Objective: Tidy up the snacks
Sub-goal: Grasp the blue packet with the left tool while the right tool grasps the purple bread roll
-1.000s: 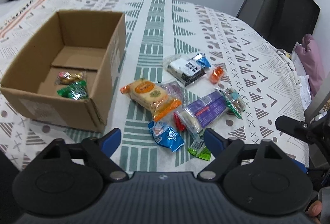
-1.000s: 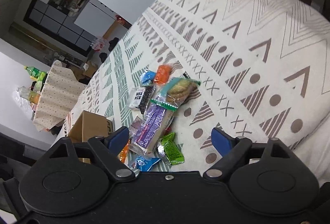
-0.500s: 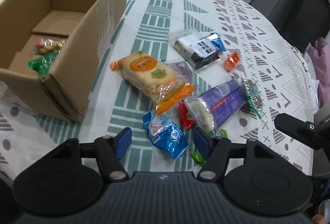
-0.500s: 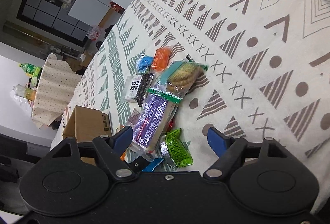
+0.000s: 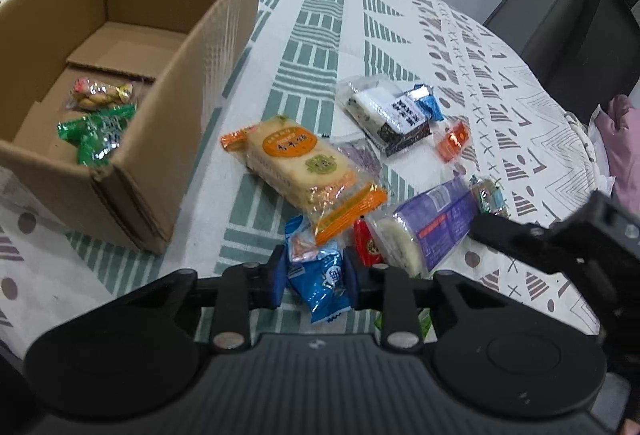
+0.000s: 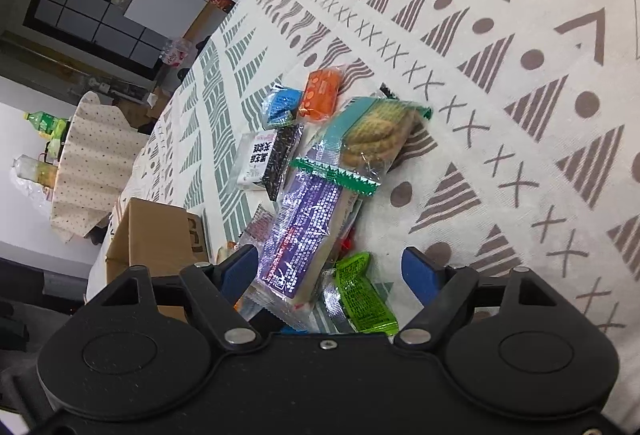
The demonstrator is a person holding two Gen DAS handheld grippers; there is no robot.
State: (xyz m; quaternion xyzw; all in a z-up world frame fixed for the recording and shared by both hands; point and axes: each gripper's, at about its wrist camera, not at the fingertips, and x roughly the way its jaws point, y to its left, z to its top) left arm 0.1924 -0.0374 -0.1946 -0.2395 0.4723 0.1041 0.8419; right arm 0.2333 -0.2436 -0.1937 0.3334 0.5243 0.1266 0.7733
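A pile of wrapped snacks lies on the patterned tablecloth (image 5: 332, 47). My left gripper (image 5: 315, 273) is shut on a blue snack packet (image 5: 322, 275) at the pile's near edge. Beyond it lie an orange cracker pack (image 5: 304, 165), a purple bar (image 5: 432, 223), a red packet (image 5: 366, 243), a black-and-white pack (image 5: 388, 115) and a small orange candy (image 5: 454, 141). The cardboard box (image 5: 208, 47) at the left holds a green packet (image 5: 98, 133) and a yellowish one (image 5: 100, 95). My right gripper (image 6: 332, 269) is open over the purple bar (image 6: 308, 231) and a green packet (image 6: 362, 293).
The right gripper's black body (image 5: 568, 247) shows at the right of the left wrist view. A cookie pack (image 6: 374, 133) and a small blue packet (image 6: 282, 105) lie further out. The table's edge and a dark chair (image 5: 580, 31) are at the right.
My left gripper has moved forward and down to the blue packet and closed on it. My right gripper has come closer to the pile, over the purple bar and green packet.
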